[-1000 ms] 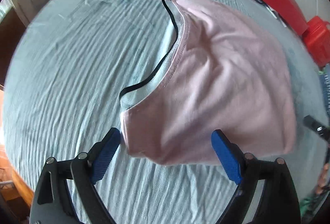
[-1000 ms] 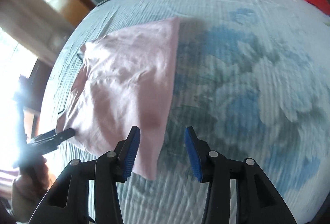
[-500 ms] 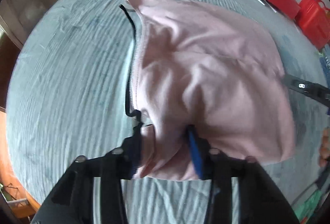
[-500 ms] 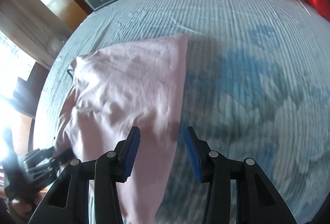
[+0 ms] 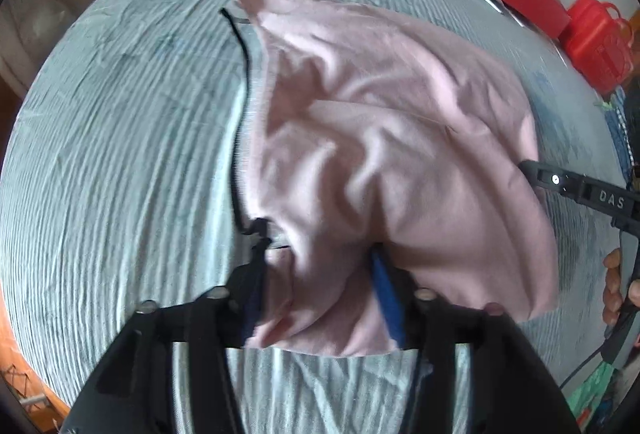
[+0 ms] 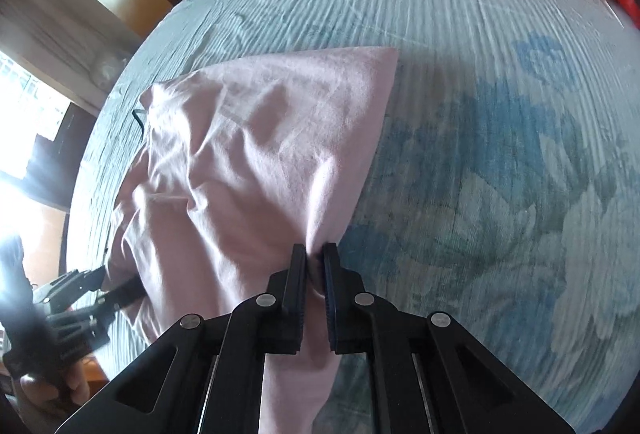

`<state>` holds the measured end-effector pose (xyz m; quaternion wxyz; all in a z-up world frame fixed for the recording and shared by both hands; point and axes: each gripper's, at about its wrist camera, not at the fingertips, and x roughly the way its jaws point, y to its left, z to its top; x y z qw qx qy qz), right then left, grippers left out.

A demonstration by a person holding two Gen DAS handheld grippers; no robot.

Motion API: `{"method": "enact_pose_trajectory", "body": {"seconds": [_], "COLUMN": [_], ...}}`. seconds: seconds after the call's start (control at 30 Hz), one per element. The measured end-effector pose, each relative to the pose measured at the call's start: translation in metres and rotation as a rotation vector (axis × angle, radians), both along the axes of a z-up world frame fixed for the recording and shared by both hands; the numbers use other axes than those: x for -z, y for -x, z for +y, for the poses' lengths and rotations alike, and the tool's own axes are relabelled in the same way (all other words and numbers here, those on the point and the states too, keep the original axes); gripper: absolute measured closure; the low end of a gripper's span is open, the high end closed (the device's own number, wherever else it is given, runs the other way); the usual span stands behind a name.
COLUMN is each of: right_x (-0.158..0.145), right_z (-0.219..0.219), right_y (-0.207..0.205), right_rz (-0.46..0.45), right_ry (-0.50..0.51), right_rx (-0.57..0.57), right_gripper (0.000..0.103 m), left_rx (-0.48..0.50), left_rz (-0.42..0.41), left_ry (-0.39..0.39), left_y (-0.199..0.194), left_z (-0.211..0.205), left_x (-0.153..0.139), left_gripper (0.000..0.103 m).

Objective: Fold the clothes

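Altogether one pink garment (image 5: 384, 138) lies on the bed (image 5: 120, 154), each of two grippers, left (image 5: 320, 294) and right (image 6: 315, 274), pinching its near edge between its fingers.

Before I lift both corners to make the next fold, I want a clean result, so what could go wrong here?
1. The left gripper holds a thick bunch of the pink shirt, so wrinkles may get folded in.
2. The right gripper pinches only the edge; it might slip.
3. The black trim could end up showing outside the fold.
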<state>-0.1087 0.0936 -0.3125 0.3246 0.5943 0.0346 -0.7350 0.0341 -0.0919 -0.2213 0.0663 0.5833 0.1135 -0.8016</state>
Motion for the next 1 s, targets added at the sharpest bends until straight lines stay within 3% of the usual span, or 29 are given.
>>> {"method": "enact_pose_trajectory", "body": {"seconds": [0.13,0.27,0.43,0.57,0.87,1.0], "right_x": [-0.006,-0.010,-0.016,-0.017,-0.091,-0.122], "right_z": [-0.001,-0.004,-0.005,-0.006,0.001,0.019], "right_y": [-0.004,-0.005,0.000,0.002,0.002,-0.009], "right_rz": [0.043,0.075,0.082,0.102,0.228,0.294], "right_ry": [-0.024,-0.052,-0.072,-0.100,0.002,0.013], "right_rx": [-0.006,-0.013,-0.021,-0.029,-0.004,0.047], "right_gripper": [0.094,0.096,0.098,0.099,0.099,0.099], "left_rx": [-0.006,-0.034,-0.036,-0.048,0.062,0.153], "left_rz": [-0.017,-0.035,-0.037,-0.038,0.092,0.158], "left_ry": [0.027,0.011,-0.005,-0.075,-0.124,-0.131], "left_y": [0.002,-0.002,-0.013,-0.016,-0.009,0.027], "left_z": [0.003,-0.002,-0.009,-0.019,-0.008,0.016], "left_x": [-0.001,-0.005,-0.007,-0.014,-0.079,-0.106], "left_gripper": [0.050,0.074,0.077,0.087,0.087,0.087]}}
